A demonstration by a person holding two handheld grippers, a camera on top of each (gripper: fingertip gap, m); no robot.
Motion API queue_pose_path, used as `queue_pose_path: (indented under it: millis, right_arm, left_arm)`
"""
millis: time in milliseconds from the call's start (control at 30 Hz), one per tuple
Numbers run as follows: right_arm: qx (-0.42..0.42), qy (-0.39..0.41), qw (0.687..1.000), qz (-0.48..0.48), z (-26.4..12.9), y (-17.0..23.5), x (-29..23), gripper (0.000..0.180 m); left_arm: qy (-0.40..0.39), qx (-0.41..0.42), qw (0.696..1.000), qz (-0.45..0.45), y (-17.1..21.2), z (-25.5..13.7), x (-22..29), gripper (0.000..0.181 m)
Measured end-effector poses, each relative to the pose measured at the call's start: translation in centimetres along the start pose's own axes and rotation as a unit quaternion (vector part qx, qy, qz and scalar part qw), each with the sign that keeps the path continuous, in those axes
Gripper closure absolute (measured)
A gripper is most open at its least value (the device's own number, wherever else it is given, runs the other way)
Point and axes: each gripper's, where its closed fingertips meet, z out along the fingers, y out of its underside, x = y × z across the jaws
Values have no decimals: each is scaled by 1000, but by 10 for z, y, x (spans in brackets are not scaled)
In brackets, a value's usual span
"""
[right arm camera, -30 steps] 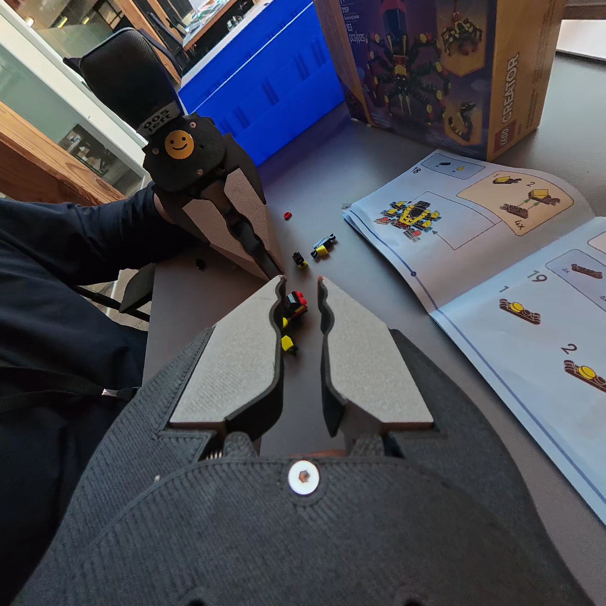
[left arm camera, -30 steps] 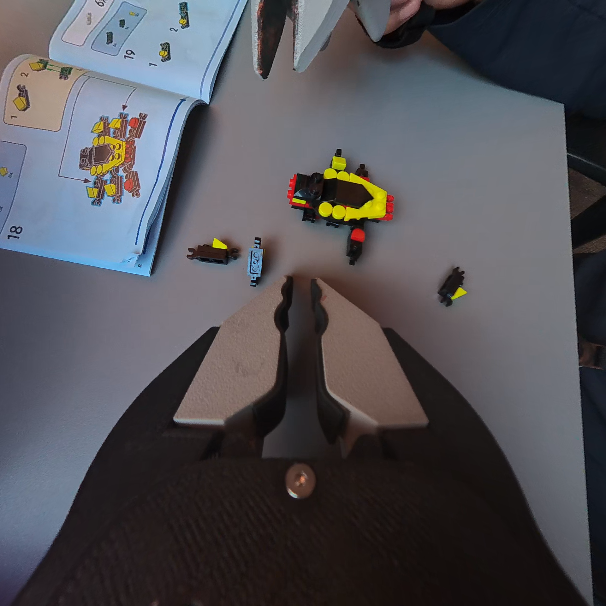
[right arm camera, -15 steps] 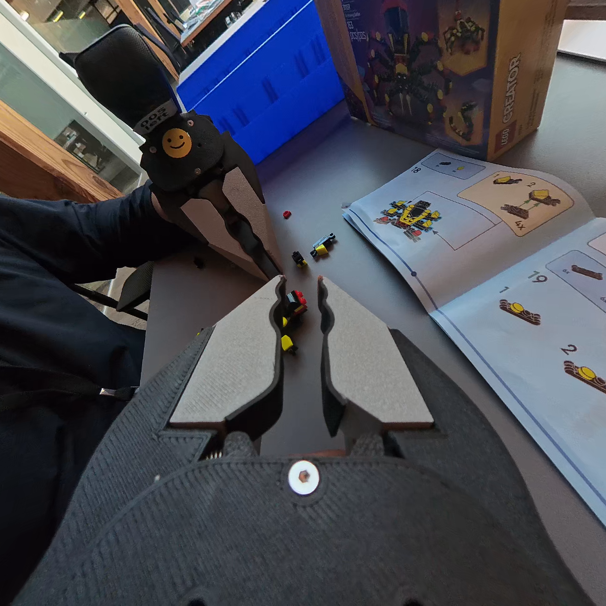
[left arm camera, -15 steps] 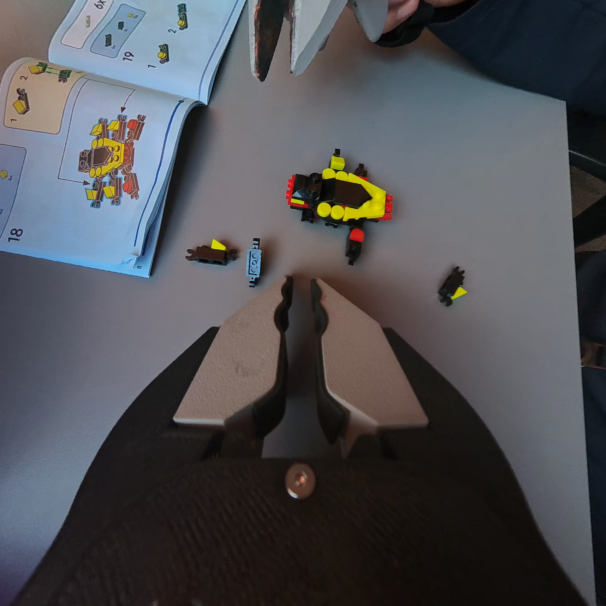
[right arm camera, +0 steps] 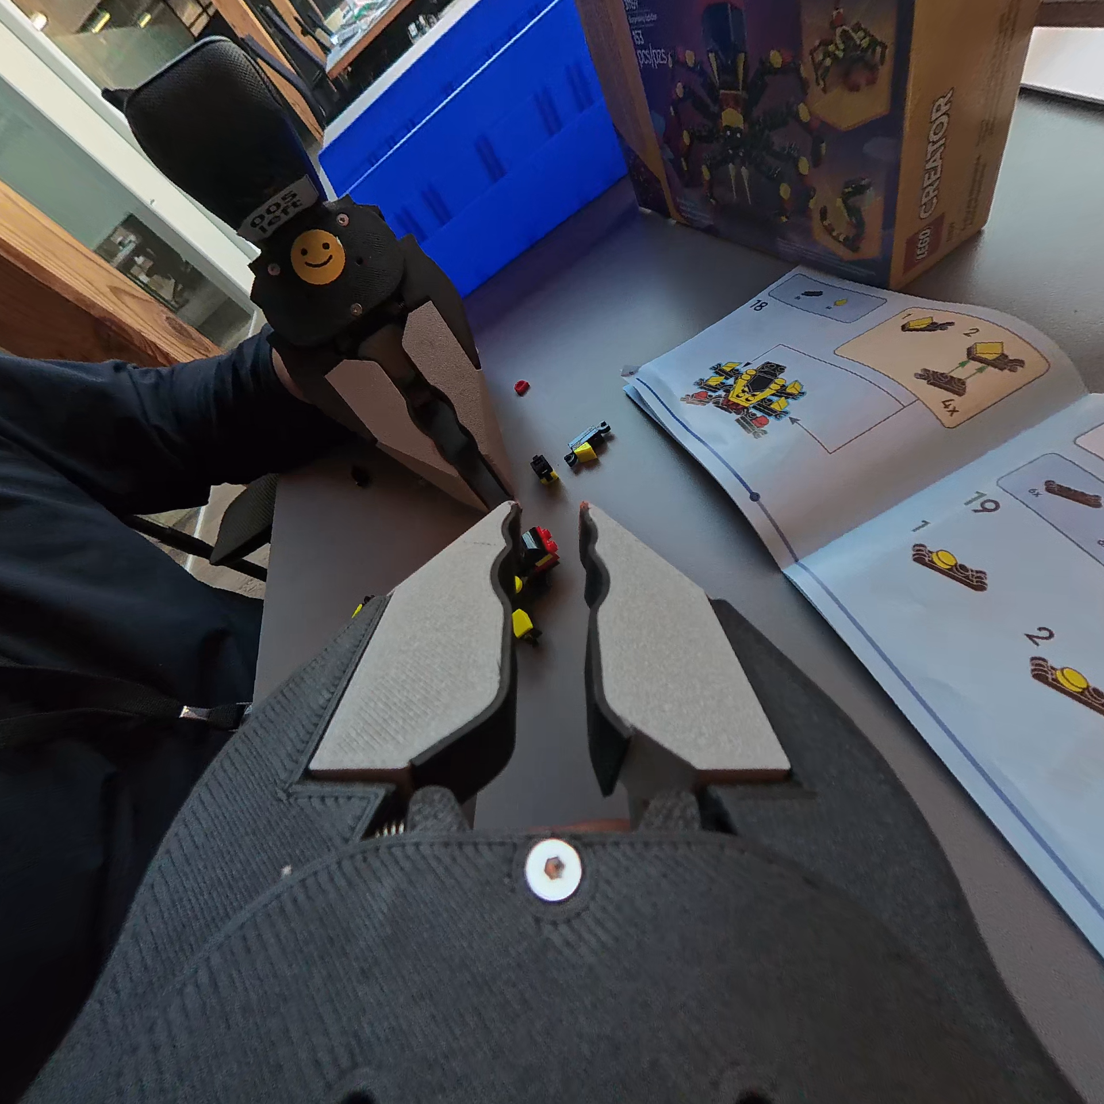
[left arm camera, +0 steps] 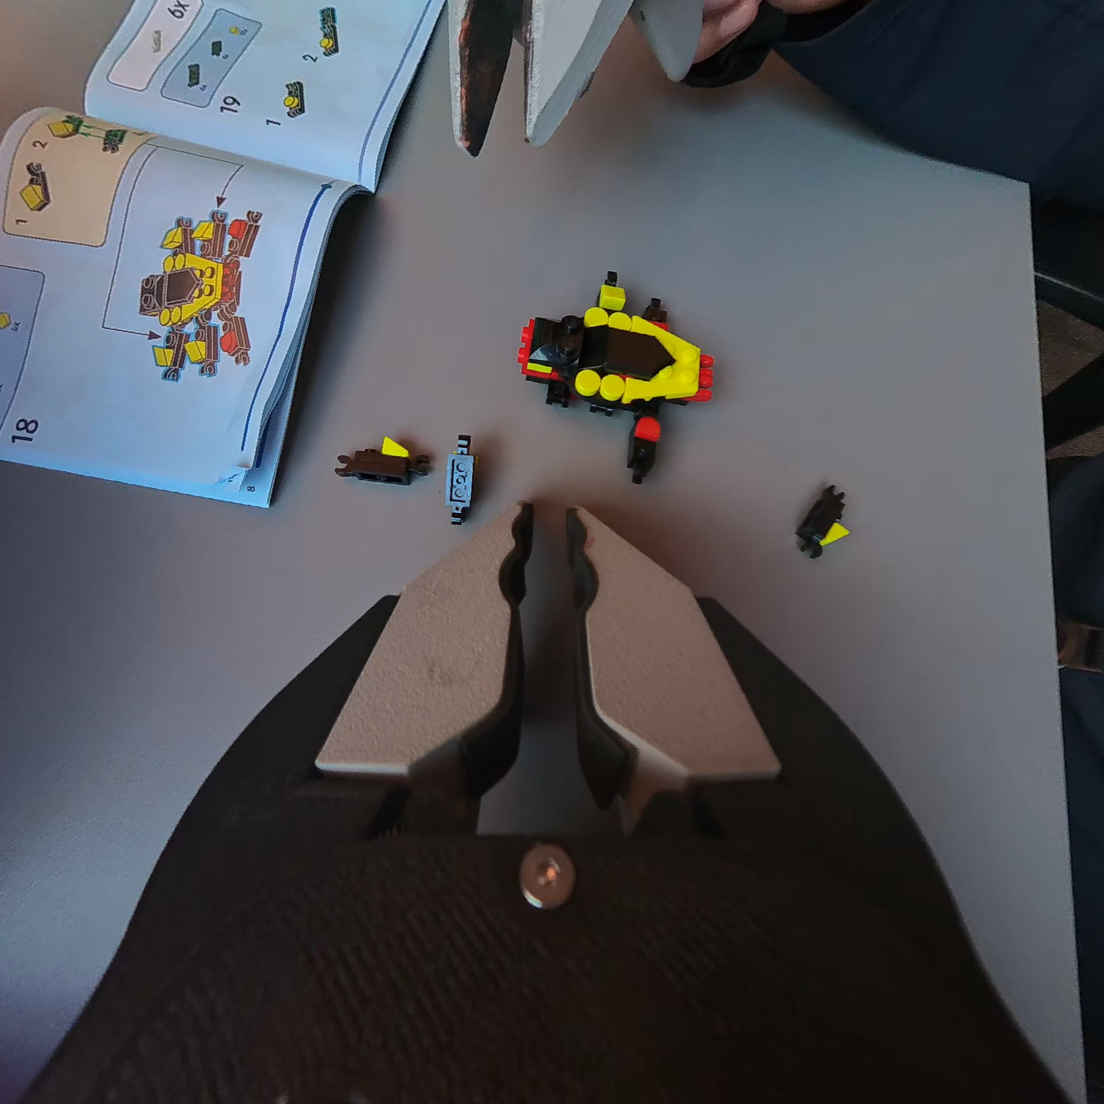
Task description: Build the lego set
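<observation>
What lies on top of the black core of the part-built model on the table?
On the model, yellow sloped pieces and round yellow studs frame a dark centre plate, and red pieces edge its sides. Whatever sits beneath it is covered. In the right wrist view, the right gripper's fingers hide most of it.

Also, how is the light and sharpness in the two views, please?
Left wrist view: dim, even light, the spider body sharp, the left gripper casting a soft shadow on the table. Right wrist view: brighter daylight behind, straight edges of the booklet bent by the wide lens.

Yellow-black-red lego body (left arm camera: pixel 615 358) flat mid-table, three small leg pieces (left arm camera: pixel 381 466) loose nearby, apart
</observation>
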Motion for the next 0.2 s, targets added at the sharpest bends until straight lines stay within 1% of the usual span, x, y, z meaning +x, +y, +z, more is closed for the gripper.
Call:
queue_pose_path:
  millis: [200]
  right_arm:
    - [-5,15,1000,-7,0,1,4,163]
  left_arm:
    - [0,-1,1000,1,0,0,0,173]
